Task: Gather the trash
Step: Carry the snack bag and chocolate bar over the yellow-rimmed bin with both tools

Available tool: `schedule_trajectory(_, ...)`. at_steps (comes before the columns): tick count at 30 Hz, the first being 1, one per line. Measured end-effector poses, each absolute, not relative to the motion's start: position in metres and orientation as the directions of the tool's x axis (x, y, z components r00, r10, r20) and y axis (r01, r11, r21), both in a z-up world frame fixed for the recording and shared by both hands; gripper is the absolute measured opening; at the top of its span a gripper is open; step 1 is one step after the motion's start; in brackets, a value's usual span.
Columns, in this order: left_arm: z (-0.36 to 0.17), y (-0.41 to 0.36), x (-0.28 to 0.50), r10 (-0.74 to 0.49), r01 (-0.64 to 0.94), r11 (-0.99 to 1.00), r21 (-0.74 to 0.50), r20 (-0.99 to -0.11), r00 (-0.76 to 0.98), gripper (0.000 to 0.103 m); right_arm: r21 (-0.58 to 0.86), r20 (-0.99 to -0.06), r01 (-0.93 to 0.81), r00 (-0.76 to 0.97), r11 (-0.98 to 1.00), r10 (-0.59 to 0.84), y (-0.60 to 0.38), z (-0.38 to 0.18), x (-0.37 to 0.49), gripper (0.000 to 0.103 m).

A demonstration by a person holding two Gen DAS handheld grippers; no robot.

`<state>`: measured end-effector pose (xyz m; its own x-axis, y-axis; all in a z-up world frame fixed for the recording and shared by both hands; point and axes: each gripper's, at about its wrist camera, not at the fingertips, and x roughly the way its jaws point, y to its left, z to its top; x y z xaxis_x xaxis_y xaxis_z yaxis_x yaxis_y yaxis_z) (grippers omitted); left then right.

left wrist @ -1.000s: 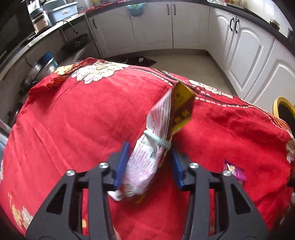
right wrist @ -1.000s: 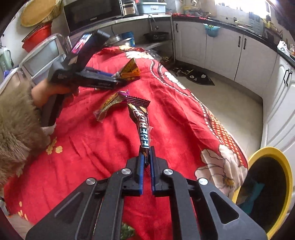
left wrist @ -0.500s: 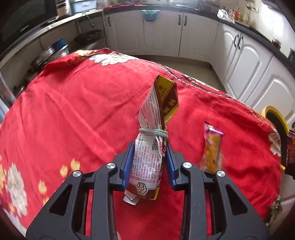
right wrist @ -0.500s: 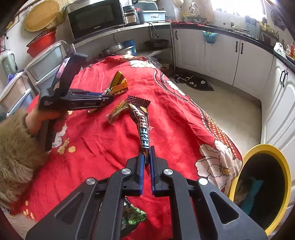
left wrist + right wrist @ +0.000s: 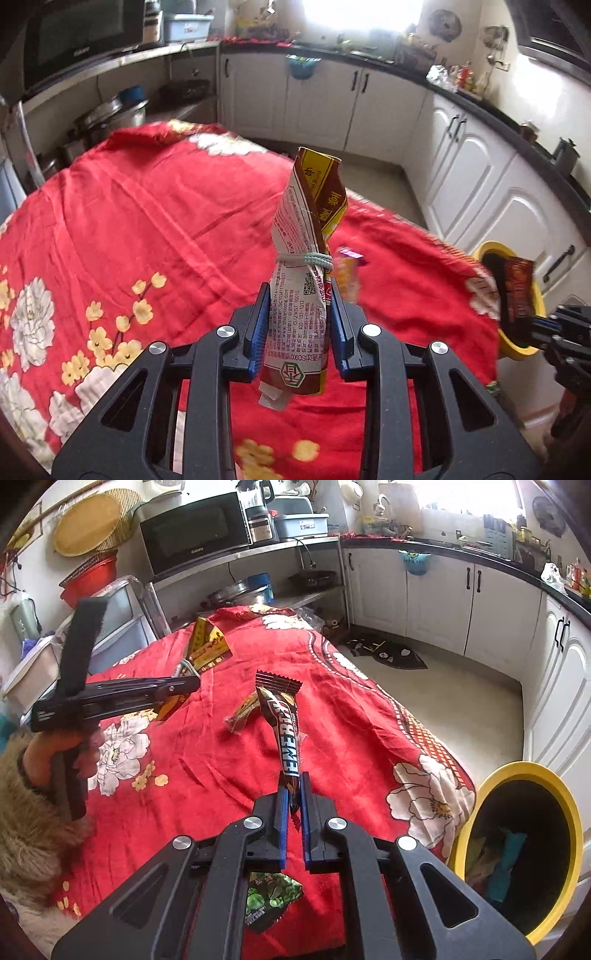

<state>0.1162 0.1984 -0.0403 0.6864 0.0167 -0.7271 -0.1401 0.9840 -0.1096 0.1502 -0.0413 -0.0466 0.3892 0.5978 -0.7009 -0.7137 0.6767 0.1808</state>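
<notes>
Red cloth drops away as the left gripper [image 5: 297, 326] lifts its tied snack bag [image 5: 308, 258], jaws pinching it, while the right gripper [image 5: 293, 812], jaws clamped on an energy bar wrapper [image 5: 284, 731], nears the yellow bin [image 5: 569, 812].

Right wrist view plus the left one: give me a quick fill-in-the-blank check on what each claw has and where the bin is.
1. The left claw is shut on a snack bag tied round with a ____ band.
2. The right claw pinches a dark wrapper printed with the word ____.
3. The bin past the table's edge has a ____ rim.
4. The cloth on the table is ____ with flowers.

Missing words: rubber; ENERGY; yellow; red
</notes>
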Motion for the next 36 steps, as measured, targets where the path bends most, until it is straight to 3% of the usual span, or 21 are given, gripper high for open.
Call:
schedule_trajectory(9, -0.013, 0.153, 0.12, -0.059, -0.04, 0.991, -0.128, -0.683, 0.728, 0.022, 0.192, -0.68, -0.678, 0.43, 0.71, 0.594, -0.066, -0.038, 0.146, 0.006)
schedule_trajectory(36, 0.0, 0.028, 0.169, -0.274, 0.189, 0.961, -0.201, -0.617, 0.738, 0.022, 0.206, -0.64, -0.427, 0.621, 0.88, 0.452, -0.193, -0.026, 0.166, 0.006)
